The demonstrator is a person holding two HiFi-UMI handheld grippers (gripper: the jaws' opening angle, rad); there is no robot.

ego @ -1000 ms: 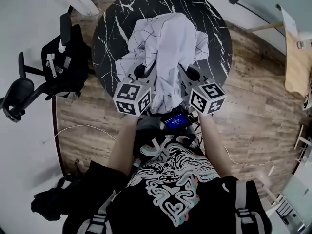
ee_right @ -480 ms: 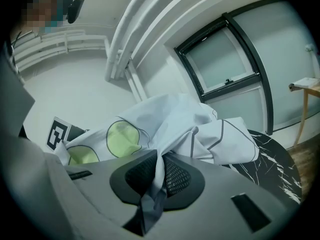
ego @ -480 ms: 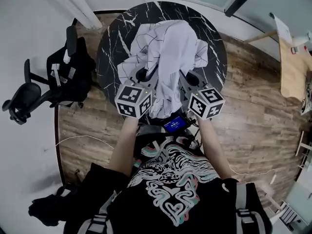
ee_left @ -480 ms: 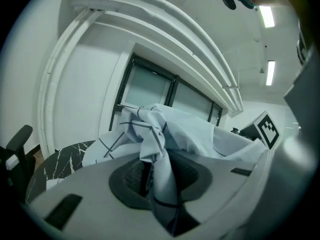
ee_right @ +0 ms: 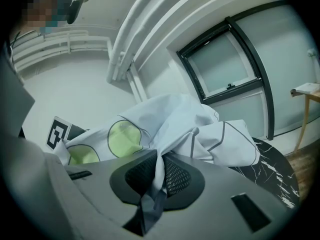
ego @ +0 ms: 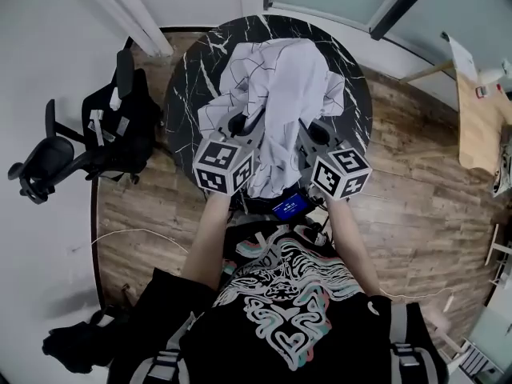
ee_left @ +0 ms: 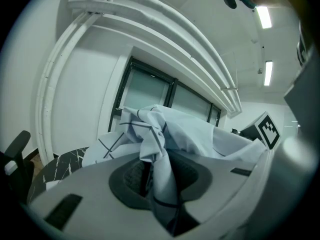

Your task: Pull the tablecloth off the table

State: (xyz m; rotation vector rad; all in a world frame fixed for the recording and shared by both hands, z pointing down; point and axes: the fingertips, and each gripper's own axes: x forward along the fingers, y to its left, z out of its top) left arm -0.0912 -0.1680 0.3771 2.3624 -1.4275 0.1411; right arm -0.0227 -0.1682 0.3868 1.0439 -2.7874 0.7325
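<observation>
Grips tablecloth (ego: 276,94) folds tight between jaws of left gripper (ee_left: 152,179) and right gripper (ee_right: 157,176). Leaves it bunched at upper centre, partly draped over black marble table (ego: 186,102). Likely requires further pulling to clear.

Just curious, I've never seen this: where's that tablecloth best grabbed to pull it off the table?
Its near edge, coming from the person's side, a fold for each gripper. The tablecloth lies bunched on the table, so raised folds offer thin ridges to pinch; the left gripper and right gripper each clamp one there.
</observation>
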